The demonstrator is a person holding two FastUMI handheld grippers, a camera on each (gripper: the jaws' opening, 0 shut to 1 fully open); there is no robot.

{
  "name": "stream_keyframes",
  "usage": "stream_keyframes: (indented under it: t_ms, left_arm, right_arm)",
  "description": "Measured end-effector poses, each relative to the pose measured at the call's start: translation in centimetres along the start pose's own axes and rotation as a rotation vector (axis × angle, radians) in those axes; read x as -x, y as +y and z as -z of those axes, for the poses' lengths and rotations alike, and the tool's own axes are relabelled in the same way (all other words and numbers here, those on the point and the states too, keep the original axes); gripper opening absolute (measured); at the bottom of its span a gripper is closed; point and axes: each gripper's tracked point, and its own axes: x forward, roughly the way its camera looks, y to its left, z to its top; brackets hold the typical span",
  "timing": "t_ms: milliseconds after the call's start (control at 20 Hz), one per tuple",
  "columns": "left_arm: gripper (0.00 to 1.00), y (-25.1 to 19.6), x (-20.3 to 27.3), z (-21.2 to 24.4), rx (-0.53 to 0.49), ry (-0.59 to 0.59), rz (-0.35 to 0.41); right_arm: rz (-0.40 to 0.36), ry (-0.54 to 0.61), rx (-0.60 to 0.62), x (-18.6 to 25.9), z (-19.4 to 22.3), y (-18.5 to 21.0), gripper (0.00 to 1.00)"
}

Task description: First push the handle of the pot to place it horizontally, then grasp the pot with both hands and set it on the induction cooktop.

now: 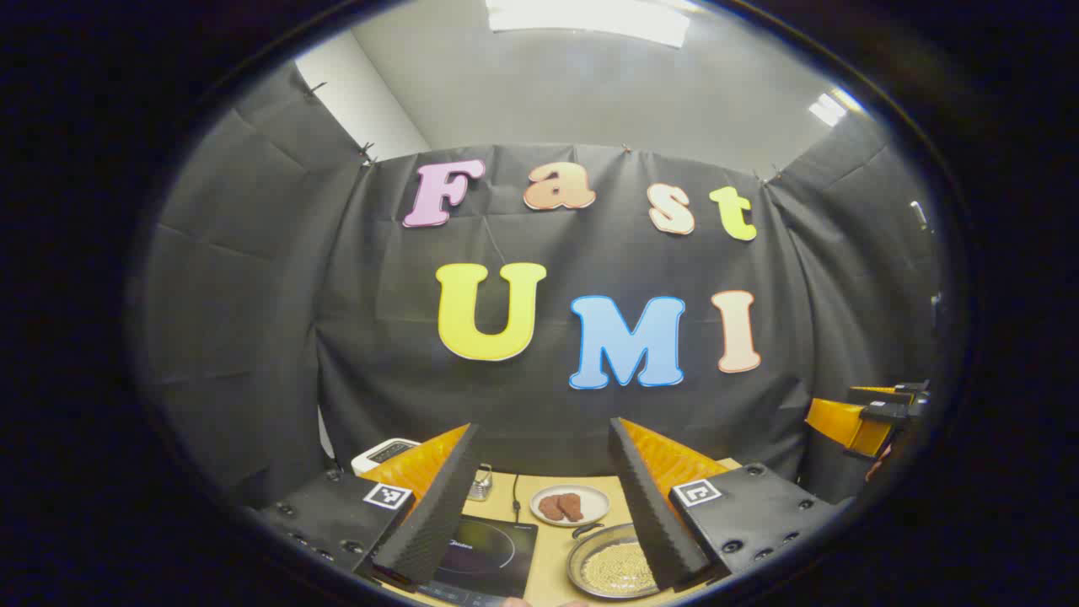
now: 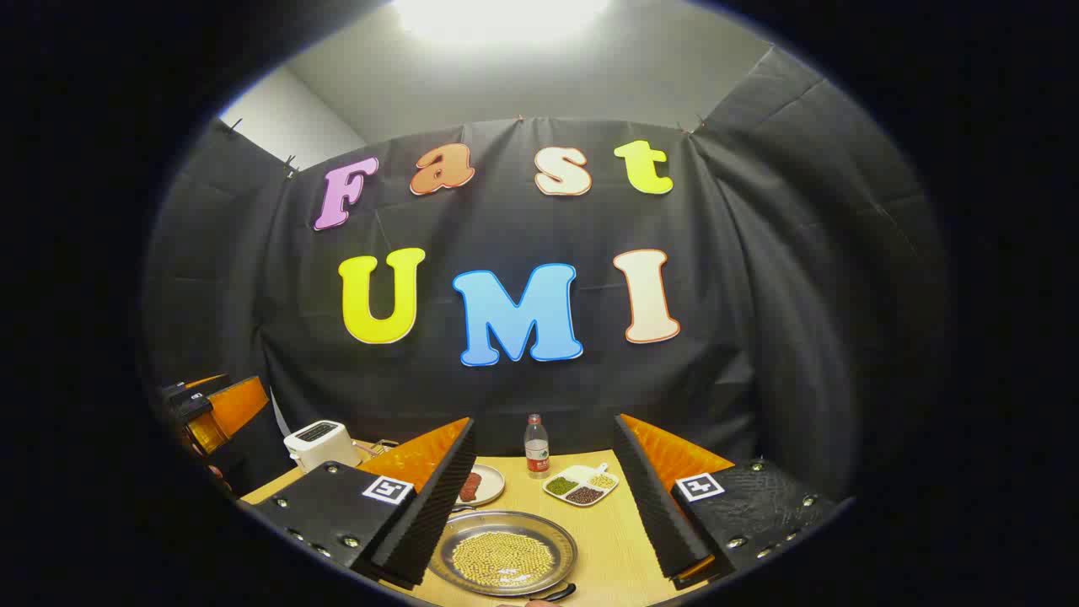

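Both tools are held high above the bench (image 2: 607,539), nothing touched. The left tool (image 1: 544,497) is spread wide and empty, and the right tool (image 2: 544,497) too. The pot (image 2: 503,552), filled with pale grains, is seen on the bench, just right of the induction cooktop (image 1: 489,556). The handle (image 2: 552,593) is judged not yet pushed; one tool must be lowered beside it first.

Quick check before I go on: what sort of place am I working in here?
Most likely a mock kitchen set up in a cloth-walled booth. A wooden table holds an induction cooktop, a pot of pale grains and a toaster, with black cloth hung behind.
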Motion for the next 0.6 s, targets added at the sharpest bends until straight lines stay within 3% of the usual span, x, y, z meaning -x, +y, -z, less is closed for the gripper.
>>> stream_keyframes:
  t_ms: [450,600]
  left_arm:
    - [0.99,2.2,-1.7,-0.3,0.02,-0.013,-0.012]
    - [0.96,2.1,-2.0,0.0,0.024,-0.01,0.011]
  right_arm:
    - [-0.007,-0.009,0.005,-0.9,-0.2,1.4,0.98]
    - [-0.003,-0.022,0.01,-0.7,-0.5,1.7,0.98]
